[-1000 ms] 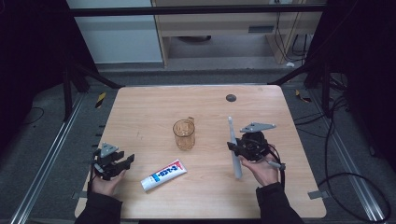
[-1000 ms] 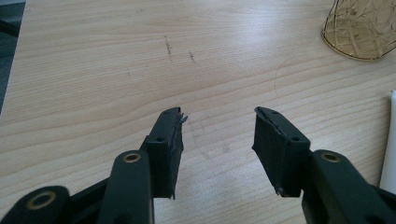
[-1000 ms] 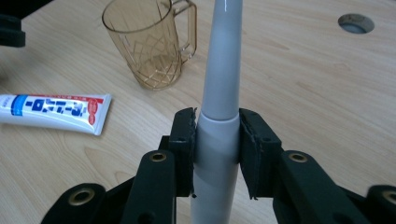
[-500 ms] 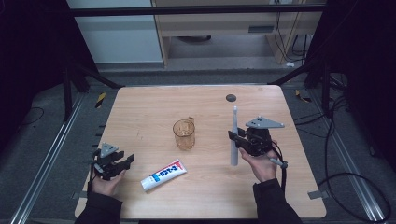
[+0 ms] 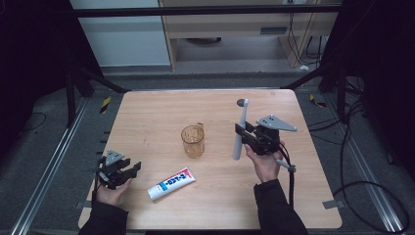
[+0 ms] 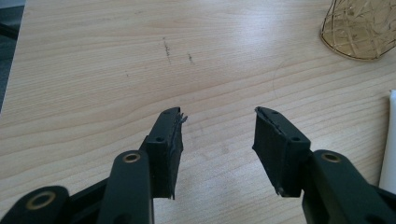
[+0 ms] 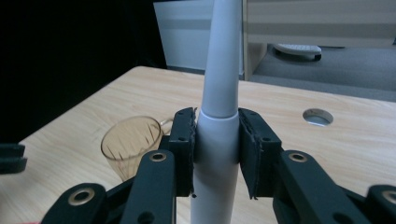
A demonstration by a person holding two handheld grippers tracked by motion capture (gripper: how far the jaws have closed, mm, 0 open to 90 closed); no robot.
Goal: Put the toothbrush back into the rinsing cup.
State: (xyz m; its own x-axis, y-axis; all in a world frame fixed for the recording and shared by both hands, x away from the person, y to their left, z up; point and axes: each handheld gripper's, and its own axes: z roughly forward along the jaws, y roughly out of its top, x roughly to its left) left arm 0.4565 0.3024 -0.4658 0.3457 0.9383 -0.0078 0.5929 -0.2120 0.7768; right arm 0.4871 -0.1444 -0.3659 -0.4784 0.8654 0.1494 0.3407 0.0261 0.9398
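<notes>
Holding a white electric toothbrush (image 5: pixel 239 132) near upright, right gripper (image 5: pixel 243 134) has its jaws pinched on the handle about midway, seen clearly in the right gripper view: toothbrush (image 7: pixel 218 116) clamped between both pads, narrow neck rising out the top of frame. Brush is lifted off the table (image 5: pixel 161 117), long axis roughly vertical, head end up, butt end down and slightly toward the person.

Glass cup (image 5: pixel 193 140) stands upright mid-table, just left of the brush in the high view; in the right gripper view the cup (image 7: pixel 132 144) sits low-left of the jaws, mouth open upward. So the key relation: cup lies to the left of the held brush and below it, and the brush axis already near matches the cup's opening axis. Likely next move is shifting left and lowering butt-first into the cup; needs small lateral travel, little re-tilt. Risk: butt clipping the rim and tipping the cup.

Left gripper (image 5: pixel 121 172) rests near the front-left table edge, jaws spread, nothing between them; left gripper view confirms the gap over bare wood. Toothpaste tube (image 5: pixel 171 182) lies flat just right of it, untouched. Right hand is clearly the nearer one to the cup.
</notes>
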